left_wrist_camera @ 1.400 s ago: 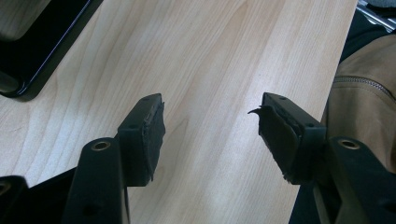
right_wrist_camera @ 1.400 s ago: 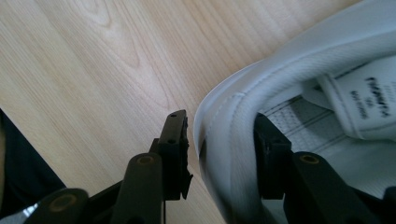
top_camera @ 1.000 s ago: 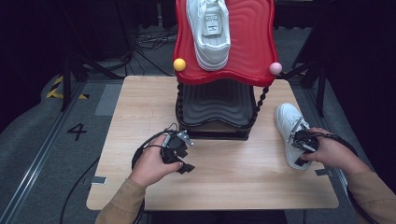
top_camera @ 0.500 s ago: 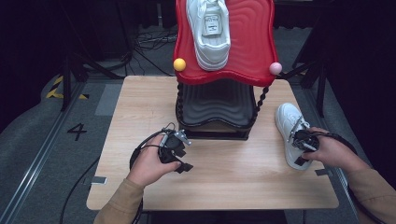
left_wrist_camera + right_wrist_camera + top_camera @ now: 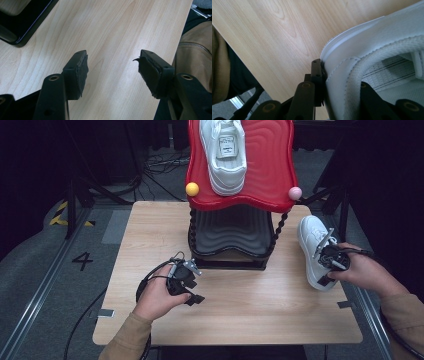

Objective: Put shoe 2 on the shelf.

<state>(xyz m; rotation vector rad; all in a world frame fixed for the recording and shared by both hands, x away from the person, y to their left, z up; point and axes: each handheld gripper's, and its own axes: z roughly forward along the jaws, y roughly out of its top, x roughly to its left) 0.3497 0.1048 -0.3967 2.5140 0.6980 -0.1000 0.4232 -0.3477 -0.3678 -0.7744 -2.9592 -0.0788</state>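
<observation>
Shoe rack (image 5: 240,240), red top shelf: one white sneaker (image 5: 225,155) in place, judged the finished half. Second white sneaker (image 5: 314,251) on the table (image 5: 250,305) right of the rack, heel wall clamped between the right gripper (image 5: 330,262) jaws, one inside the collar. Left gripper (image 5: 182,280) rests near the rack base, jaws apart, empty. Likely remaining: lift this shoe onto the rack.
</observation>
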